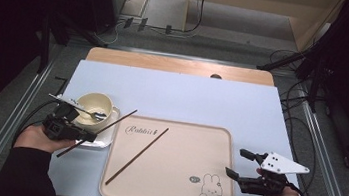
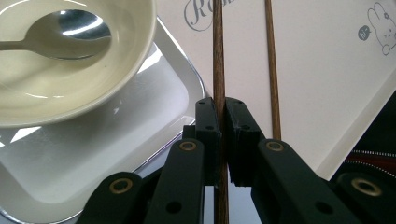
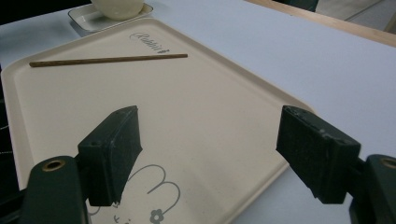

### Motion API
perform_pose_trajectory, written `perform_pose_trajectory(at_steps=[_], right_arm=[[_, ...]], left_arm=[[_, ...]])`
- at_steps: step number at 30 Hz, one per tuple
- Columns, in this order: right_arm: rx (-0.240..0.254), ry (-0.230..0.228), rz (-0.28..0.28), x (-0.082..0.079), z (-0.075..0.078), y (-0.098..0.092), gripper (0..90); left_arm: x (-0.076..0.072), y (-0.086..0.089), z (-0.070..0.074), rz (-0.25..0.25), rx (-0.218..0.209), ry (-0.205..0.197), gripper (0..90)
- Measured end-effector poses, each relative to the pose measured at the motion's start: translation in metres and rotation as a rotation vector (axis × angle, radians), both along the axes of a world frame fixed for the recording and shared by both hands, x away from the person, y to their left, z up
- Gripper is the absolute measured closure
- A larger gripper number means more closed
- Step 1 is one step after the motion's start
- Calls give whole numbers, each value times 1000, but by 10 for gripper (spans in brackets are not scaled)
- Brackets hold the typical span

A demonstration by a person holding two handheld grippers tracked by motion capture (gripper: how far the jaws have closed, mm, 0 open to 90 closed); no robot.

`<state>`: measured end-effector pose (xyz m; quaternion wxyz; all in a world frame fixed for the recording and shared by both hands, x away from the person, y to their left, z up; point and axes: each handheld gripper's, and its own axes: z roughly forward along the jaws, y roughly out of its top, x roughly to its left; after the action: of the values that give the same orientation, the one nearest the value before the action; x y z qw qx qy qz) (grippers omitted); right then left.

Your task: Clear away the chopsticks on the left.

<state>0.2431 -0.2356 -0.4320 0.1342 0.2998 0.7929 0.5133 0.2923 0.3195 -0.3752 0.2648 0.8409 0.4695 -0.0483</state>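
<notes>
While my left gripper sits clamped on one thin dark-brown wooden chopstick, I list the table as it stands.

Item, held chopstick: pinched narrow between the black pads near its lower third, seen plainly in the left gripper view; in the high view it slants from beside my left hand up toward the tray's top-left corner, its far tip above the tray edge.

Item, second matching brown chopstick: lying loose and diagonal on the large beige rectangular plastic tray with a rabbit drawing, just beside the held one but apart from it.

Item, right gripper: jaws wide, nothing between them, hovering over the tray's right edge near the rabbit print.

Item, cream round bowl with a shiny metal spoon in it, standing on a small white rectangular dish left of the tray.

Step in hand, by my reading: carrying the first chopstick, either to join its mate on the tray or to take it off.

Next move, as I judge it: keep the pinch firm so the stick does not pivot, steer its long tip clear of the bowl, and set it down parallel to the loose one; the idle right gripper could steady or collect the second stick.
</notes>
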Motion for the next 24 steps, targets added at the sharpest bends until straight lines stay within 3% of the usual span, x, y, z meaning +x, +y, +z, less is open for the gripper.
perform_pose_trajectory(at_steps=[8,24], right_arm=[[0,1,1,0,0,0,218],[-4,2,4,0,0,0,218]], left_arm=[[0,-12,0,17,11,9,855],[-1,-44,-8,4,13,12,854]])
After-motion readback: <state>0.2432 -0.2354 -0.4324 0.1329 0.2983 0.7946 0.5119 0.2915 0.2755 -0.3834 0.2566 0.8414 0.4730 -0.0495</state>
